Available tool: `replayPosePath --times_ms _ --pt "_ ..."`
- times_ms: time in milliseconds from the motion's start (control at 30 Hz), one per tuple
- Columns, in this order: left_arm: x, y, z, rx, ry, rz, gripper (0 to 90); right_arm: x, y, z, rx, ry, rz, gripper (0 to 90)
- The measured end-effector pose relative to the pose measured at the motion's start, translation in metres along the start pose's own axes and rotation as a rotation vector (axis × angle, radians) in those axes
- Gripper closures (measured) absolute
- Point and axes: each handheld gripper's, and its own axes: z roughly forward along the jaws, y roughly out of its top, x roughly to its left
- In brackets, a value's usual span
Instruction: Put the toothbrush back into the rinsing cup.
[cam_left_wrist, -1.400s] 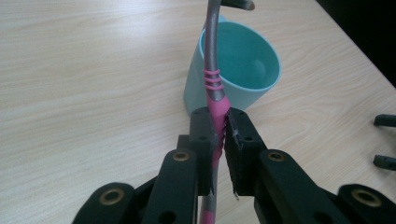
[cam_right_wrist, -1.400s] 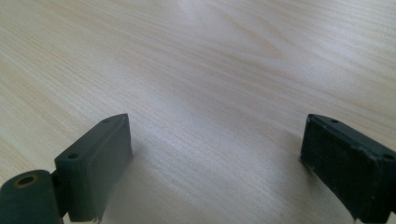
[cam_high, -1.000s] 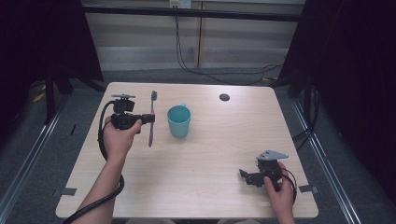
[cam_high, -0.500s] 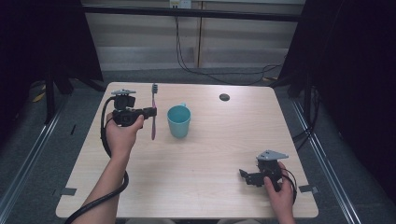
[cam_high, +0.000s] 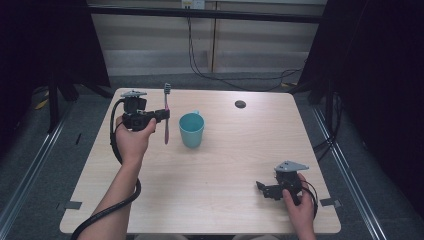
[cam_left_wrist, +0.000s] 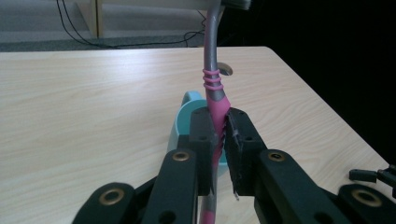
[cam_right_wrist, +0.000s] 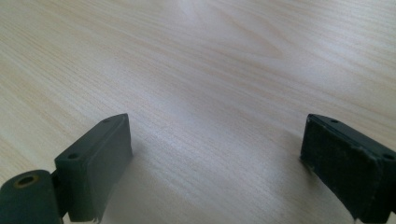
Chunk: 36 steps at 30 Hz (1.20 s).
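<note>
A pink and grey toothbrush (cam_high: 166, 117) stands upright in the air, head up, with my left gripper (cam_high: 164, 115) shut on its pink handle just left of a teal cup (cam_high: 191, 129). In the left gripper view the handle (cam_left_wrist: 217, 105) is pinched between the black pads and the cup (cam_left_wrist: 185, 122) sits right behind them. My right gripper (cam_high: 260, 187) rests on the table near the front right edge, pointing left. Its jaws stand wide apart in the right gripper view (cam_right_wrist: 212, 161), with bare wood between them.
A small dark round disc (cam_high: 240, 104) lies near the table's far edge. The light wooden table (cam_high: 225, 165) is bordered by dark curtains at both sides and floor rails. A black cable loops from my left gripper down past the forearm.
My left hand has lifted the toothbrush and carried it up and slightly right toward the cup, standing it more upright. The right gripper has stayed put.
</note>
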Motion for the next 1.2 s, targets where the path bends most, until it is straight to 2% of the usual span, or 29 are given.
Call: replayPosePath --times_ms 233,633,1200 --pt "-0.005 0.006 0.005 -0.013 0.000 0.012 81.9 0.000 0.000 0.000 0.000 0.000 0.000 8.1" --pt "-0.009 0.013 0.008 -0.047 -0.022 0.000 81.9 0.000 0.000 0.000 0.000 0.000 0.000 8.1" --pt "-0.016 0.022 0.016 -0.080 -0.024 0.013 81.9 0.000 0.000 0.000 0.000 0.000 0.000 8.1"
